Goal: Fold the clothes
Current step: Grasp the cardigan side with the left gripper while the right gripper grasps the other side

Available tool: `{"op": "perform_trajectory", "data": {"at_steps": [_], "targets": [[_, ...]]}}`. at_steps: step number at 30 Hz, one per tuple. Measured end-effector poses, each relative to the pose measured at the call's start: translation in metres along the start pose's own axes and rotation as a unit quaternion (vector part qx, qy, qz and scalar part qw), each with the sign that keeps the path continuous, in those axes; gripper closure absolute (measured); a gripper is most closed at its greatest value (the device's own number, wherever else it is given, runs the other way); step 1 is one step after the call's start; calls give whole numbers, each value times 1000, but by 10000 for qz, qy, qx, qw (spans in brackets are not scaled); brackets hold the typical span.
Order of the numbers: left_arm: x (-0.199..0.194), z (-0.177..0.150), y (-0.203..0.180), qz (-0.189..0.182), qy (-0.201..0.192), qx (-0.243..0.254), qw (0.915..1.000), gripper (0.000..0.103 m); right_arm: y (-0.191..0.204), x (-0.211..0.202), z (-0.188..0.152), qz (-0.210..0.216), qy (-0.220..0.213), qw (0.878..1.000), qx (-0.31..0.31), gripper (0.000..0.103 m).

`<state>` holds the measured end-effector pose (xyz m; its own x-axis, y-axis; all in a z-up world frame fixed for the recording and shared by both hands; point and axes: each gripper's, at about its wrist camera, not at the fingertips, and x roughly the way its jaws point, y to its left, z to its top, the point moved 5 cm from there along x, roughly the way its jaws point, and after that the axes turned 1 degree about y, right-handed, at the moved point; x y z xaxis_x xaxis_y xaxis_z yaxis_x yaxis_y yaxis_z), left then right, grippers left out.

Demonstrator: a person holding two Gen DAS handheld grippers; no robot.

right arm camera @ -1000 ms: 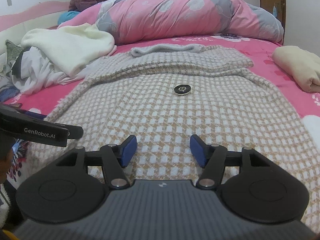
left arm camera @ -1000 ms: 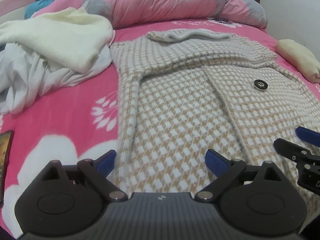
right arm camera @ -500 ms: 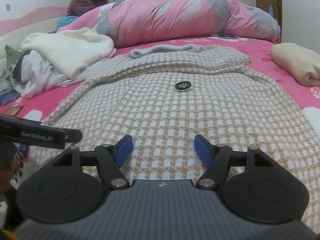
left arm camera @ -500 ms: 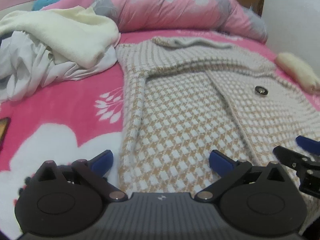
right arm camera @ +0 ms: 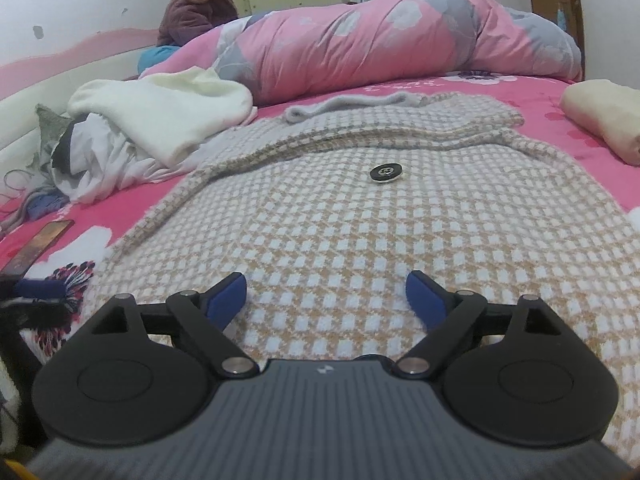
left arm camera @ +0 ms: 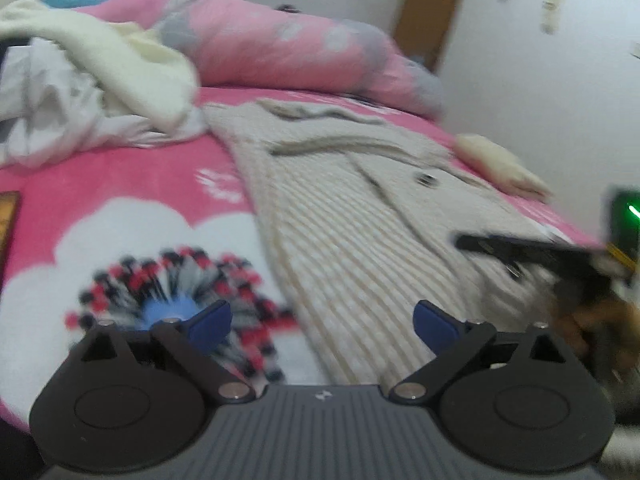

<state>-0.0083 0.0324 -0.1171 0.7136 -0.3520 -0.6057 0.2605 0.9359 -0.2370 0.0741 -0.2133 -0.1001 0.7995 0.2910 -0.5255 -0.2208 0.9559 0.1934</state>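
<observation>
A beige-and-white checked knit jacket (right arm camera: 360, 232) with a black button (right arm camera: 386, 172) lies flat on the pink bed. My right gripper (right arm camera: 326, 298) hovers low over its near hem. Its jaws are opening, with fabric lying between them but not pinched. In the blurred left wrist view the jacket (left arm camera: 340, 220) runs away to the right. My left gripper (left arm camera: 322, 322) straddles its near left edge, jaws wide and closing slightly, not pressing on anything. Its left finger sits over a flower print on the sheet. The right gripper's black finger (left arm camera: 520, 248) shows at the right.
A rolled pink quilt (right arm camera: 380, 32) lies across the far end of the bed. A heap of cream and white clothes (right arm camera: 160, 120) sits at the left, a folded cream garment (right arm camera: 604, 116) at the right. A phone (right arm camera: 40, 244) lies near the left edge. A person (right arm camera: 196, 12) sits at the back.
My left gripper has swung left and back, from over the jacket's front to its near left edge. The right gripper's jaws have spread wider while it stayed in place.
</observation>
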Motion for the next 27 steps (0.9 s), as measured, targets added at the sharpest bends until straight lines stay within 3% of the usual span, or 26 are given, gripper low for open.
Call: {"op": "perform_trajectory", "data": {"at_steps": [2,4,7,16,23,27], "targets": [[0,-13,-8,-269,266,207,9991,15,-1,0,0,58,0,10000,27,14],[5,-23,-14,-545,544,222,9968,32,-1,-1,0,109,-2,9999,53,13],[16,-33,-21,-954,800,113,9922,37,-2,-1,0,143,6,9999,40,13],[50,-65,-31,-923,1691,392,9805,40,-3,-3,-1,253,19,9997,7,12],[73,-66,-40,-1333,1681,544,9752,42,-10,-11,6,570,38,9982,167,11],[73,-68,-39,-1555,1619,512,9731,42,-57,-61,34,669,-527,9930,818,11]]}}
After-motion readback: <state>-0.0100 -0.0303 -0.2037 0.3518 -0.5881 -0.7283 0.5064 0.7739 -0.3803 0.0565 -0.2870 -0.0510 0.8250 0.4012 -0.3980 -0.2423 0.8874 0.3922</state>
